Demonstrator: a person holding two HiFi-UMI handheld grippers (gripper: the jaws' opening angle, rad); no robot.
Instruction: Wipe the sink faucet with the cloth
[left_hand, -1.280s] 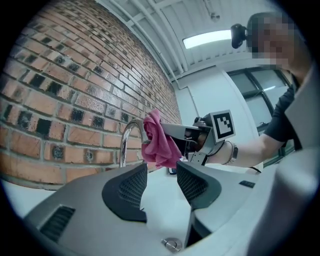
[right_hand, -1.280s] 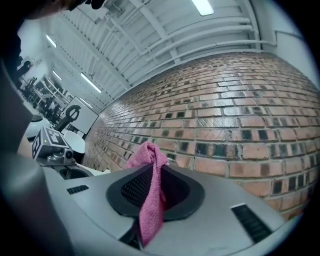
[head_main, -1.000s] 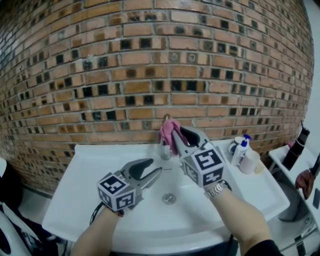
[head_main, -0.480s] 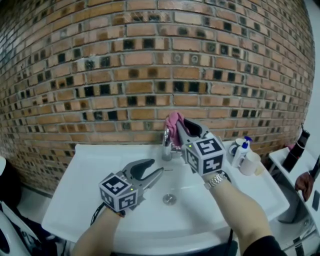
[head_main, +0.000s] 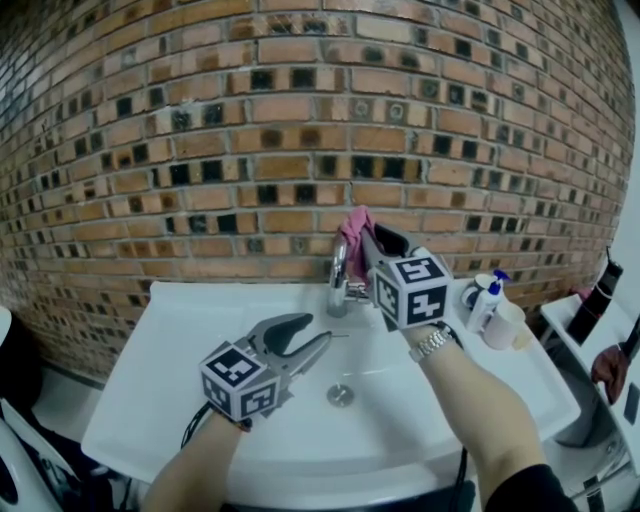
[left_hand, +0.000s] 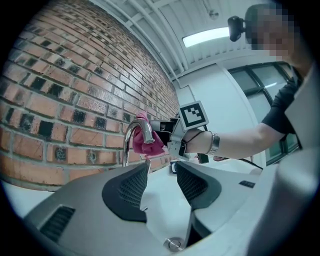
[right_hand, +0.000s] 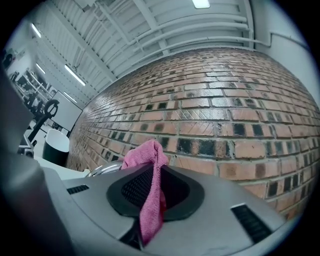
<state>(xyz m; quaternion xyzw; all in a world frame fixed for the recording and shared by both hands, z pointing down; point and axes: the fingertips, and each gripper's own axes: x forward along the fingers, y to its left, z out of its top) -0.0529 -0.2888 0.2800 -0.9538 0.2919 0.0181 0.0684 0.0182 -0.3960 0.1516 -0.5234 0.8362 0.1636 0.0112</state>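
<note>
Our right tongs (head_main: 368, 248) are clamped on the pink cloth (head_main: 354, 228), right at the chrome faucet's (head_main: 338, 280) curved top; our left tongs (head_main: 318, 345) hover parted, empty, over the white sink (head_main: 170, 350).

Head view looked steeply down over the white ceramic sink (head_main: 170, 360) — both gripper views sat low, sharing its curved chrome faucet (head_main: 337, 285).

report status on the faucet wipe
Right gripper shut on pink cloth, up at the arch of the faucet. Left gripper open, empty, over the sink. Pump bottle stands aside, nothing in the way.
</note>
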